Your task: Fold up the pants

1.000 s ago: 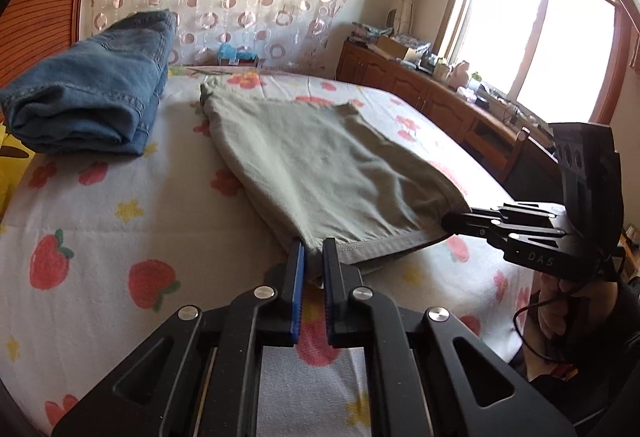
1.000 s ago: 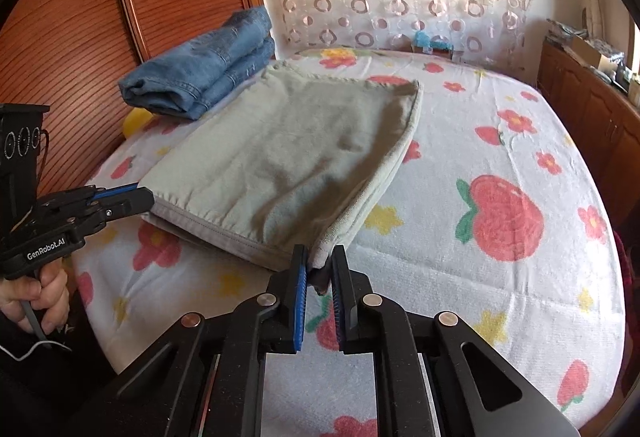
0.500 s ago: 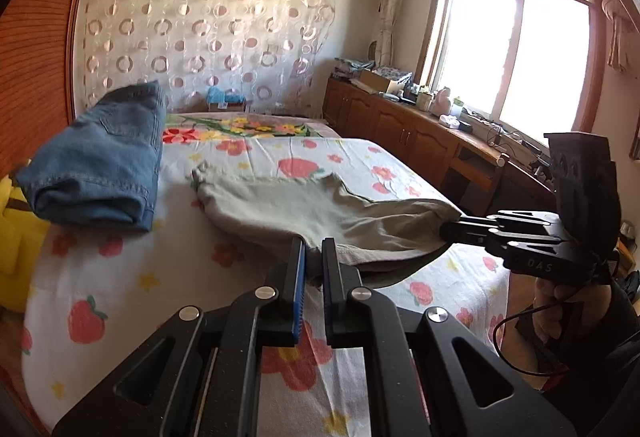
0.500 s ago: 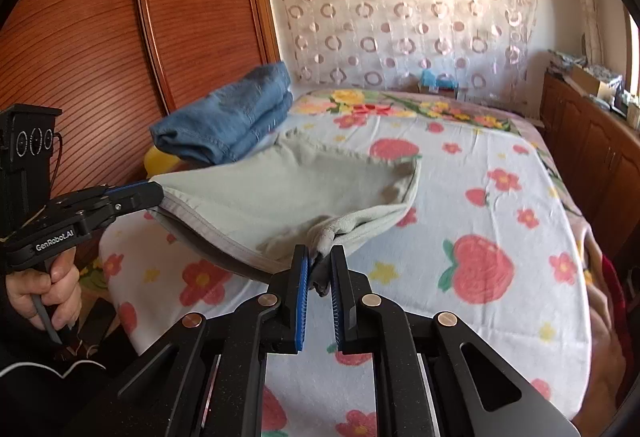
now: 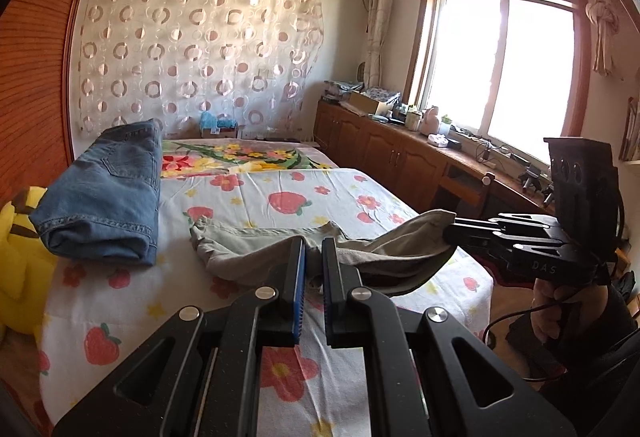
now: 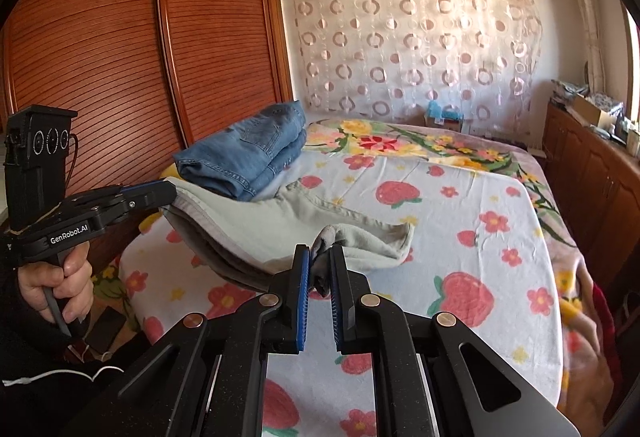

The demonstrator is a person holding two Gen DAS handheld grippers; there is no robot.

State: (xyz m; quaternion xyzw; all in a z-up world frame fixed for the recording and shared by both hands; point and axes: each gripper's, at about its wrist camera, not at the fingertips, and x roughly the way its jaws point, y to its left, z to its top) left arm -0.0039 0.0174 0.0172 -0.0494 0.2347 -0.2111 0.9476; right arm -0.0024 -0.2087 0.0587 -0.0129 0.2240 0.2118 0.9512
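The grey-green pants are on the bed, already folded at least once, and both claws are pinching the near edge. The left claw is clamped tight on one corner, and the right claw is clamped tight on the other corner — you can see cloth bunched between its blue pads. The near end hangs in the air between the two claws, while the far end lies on the strawberry sheet. A pair of blue jeans sits folded in a neat pile just beside them, so that pair looks done. I think this pair is about halfway: the lifted end has to be carried over onto the far end and laid down flat.

A second ago the pants lay flat on the bed, with only the edge pinched. Now that edge has been pulled up and the cloth sags in the middle — both claws have risen, and more of the room shows behind them.
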